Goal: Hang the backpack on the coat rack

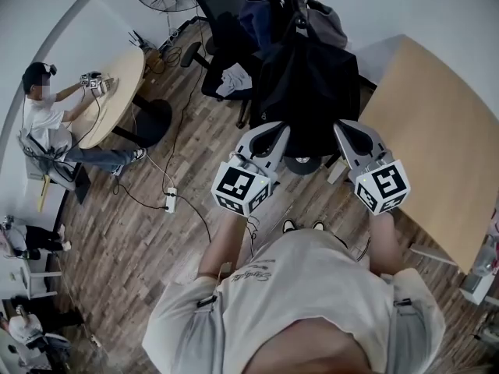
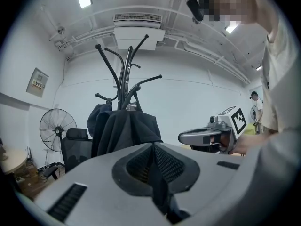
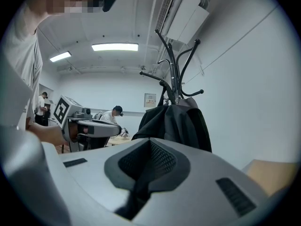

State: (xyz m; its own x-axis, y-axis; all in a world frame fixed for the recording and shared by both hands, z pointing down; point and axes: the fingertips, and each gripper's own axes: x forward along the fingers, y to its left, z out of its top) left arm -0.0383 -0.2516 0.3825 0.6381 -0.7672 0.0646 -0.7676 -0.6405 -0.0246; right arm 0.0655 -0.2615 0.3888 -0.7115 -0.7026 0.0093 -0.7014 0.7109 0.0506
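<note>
Held: my left gripper and right gripper, both with jaws fully together, 0 items in either. Backpack: dark, hanging on the coat rack, apart from both. Risk, as I judge it: a shallow seat on its hook lets it slide off, or my nudge rocks the rack.

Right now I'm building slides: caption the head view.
Shut, empty left gripper and right gripper face a coat rack holding dark items.

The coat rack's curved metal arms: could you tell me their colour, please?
Black; the curved metal arms show best in the left gripper view.
</note>
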